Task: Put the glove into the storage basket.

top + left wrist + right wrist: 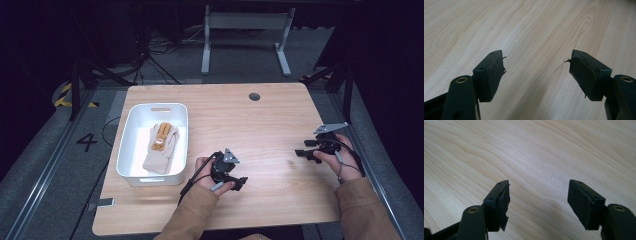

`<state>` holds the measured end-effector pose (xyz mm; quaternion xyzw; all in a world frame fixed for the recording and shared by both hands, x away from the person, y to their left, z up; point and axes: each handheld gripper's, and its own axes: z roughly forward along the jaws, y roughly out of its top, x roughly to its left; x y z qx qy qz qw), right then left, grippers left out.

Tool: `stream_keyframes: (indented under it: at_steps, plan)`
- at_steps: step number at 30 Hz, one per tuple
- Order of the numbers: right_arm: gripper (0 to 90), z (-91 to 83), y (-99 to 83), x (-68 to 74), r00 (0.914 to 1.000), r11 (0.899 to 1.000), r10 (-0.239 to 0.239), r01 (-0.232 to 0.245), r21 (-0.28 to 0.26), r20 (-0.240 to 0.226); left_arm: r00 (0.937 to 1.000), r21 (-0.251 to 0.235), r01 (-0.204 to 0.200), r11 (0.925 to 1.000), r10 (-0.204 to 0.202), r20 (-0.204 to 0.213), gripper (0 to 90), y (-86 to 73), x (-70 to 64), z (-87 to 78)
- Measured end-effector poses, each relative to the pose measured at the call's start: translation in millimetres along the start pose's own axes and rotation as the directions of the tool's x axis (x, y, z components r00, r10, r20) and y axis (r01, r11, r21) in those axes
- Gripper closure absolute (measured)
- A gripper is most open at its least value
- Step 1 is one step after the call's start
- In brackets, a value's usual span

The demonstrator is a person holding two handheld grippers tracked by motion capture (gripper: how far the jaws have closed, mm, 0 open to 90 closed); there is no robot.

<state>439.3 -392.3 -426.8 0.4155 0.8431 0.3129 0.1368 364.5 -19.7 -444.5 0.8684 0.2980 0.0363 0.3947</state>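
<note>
A: Status of tools? Left gripper (242,182): jaws wide apart, holding nothing, low over the pale wooden table (260,125); right gripper (301,153): same.

B: Target? Beige knitted glove with an orange patch (161,148) lies inside the white plastic bin (131,134), beyond the left gripper; approach from above, clear the rim, pinch the fabric mid-palm.

My soft beige glove (161,148) lies flat in the white bin (131,134), with a small orange toy (161,136) lying on top of it.

A lab-like recording bay — dark curtains, floor cables (150,47), hazard tape (64,95), grey carpet around one wooden table (260,125).
</note>
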Motion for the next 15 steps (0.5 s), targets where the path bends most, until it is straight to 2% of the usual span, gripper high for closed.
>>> stream_keyframes:
  at_steps: [4,6,9,15]
  plan:
    - [34.2,1.4,0.0,0.9,1.0,1.0,-0.001,0.001,0.002,0.004,0.9998,0.027,0.0,0.9996,0.0,0.019,26.8,-5.2,-4.8,8.9]
    - [34.1,2.1,0.1,1.7,1.0,1.0,-0.004,0.004,0.005,-0.001,0.9999,0.032,-0.006,0.9995,0.006,0.008,26.4,-6.5,-4.8,11.5]
    - [33.7,2.9,0.1,1.4,1.0,1.0,-0.004,0.004,0.004,0.002,0.9979,0.066,-0.047,0.9967,0.05,-0.042,25.8,-7.5,-3.4,13.0]
    - [33.3,3.5,0.1,1.0,1.0,1.0,0.002,-0.002,0.004,0.004,0.9985,0.053,-0.034,0.998,0.036,-0.042,24.6,-8.1,-0.2,10.1]
